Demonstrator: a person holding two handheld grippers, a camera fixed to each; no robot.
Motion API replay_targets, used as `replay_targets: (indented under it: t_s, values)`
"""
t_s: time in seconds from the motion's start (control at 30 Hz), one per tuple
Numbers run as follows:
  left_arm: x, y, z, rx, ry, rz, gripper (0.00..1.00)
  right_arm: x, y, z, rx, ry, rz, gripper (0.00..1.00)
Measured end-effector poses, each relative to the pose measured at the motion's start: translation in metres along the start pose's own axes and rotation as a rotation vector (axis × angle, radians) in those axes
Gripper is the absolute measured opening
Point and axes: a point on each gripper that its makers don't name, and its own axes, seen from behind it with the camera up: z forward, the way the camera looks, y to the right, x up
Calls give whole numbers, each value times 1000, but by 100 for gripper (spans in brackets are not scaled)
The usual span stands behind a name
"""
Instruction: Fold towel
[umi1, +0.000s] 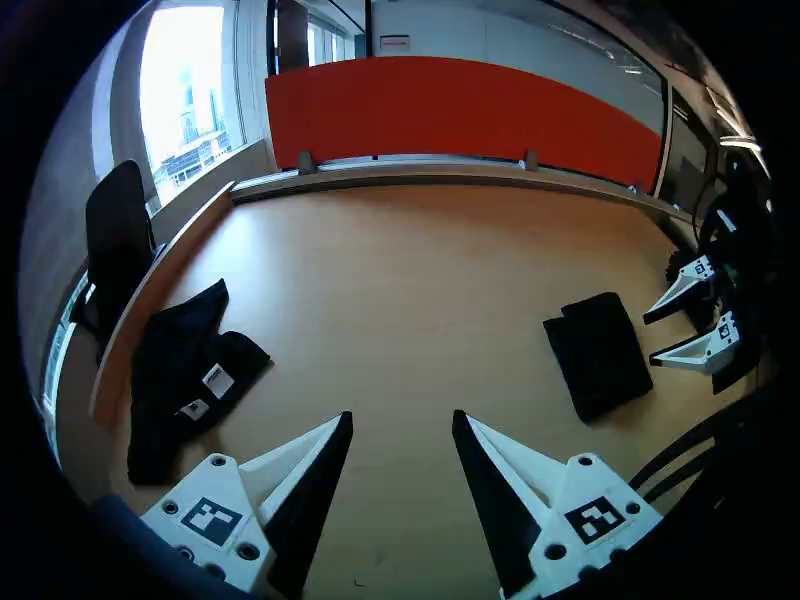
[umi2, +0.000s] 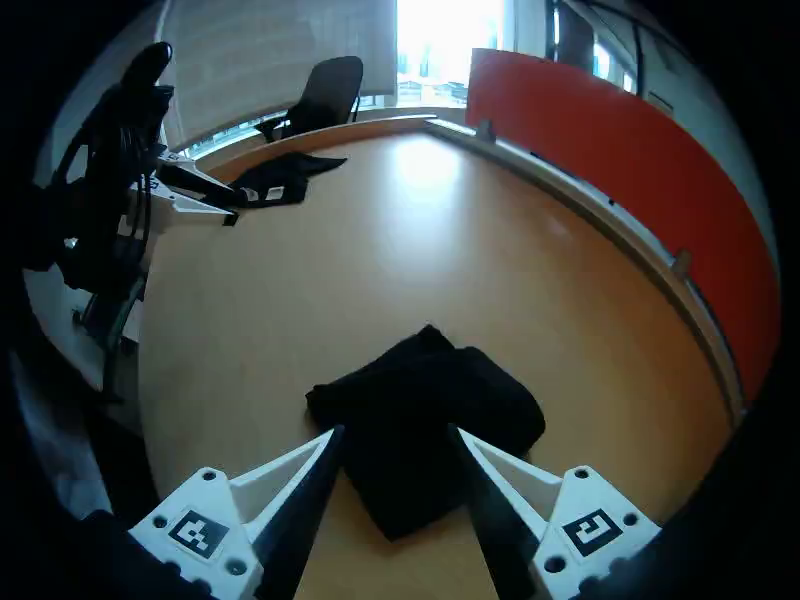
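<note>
A folded black towel (umi1: 598, 352) lies on the wooden table (umi1: 420, 280) at the right in the left gripper view. In the right gripper view this towel (umi2: 440, 390) sits just ahead of and partly under my right gripper (umi2: 395, 432), which is open with its fingertips on either side of the cloth's near edge. My left gripper (umi1: 400, 430) is open over bare table with nothing between its fingers. A second black cloth (umi1: 180, 375), crumpled and showing white labels, lies near the table's left edge. From the left gripper view the right gripper (umi1: 662, 335) hovers beside the folded towel.
An orange partition (umi1: 460, 110) runs along the table's far edge. A black office chair (umi1: 115, 250) stands beyond the left edge by the window. In the right gripper view the left gripper (umi2: 232, 205) is near the crumpled cloth (umi2: 285, 180), with the chair (umi2: 325, 90) behind.
</note>
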Motion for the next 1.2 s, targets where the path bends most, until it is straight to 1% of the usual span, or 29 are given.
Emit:
replay_targets:
  t_s: [0.57, 1.2]
  values:
    - [2, 3, 1, -1, 1, 7, 73, -44, 4, -3, -17, -64, 28, 76]
    - [1, 5, 3, -4, -2, 11, 73, -94, 4, -5, -29, -151, 60, 76]
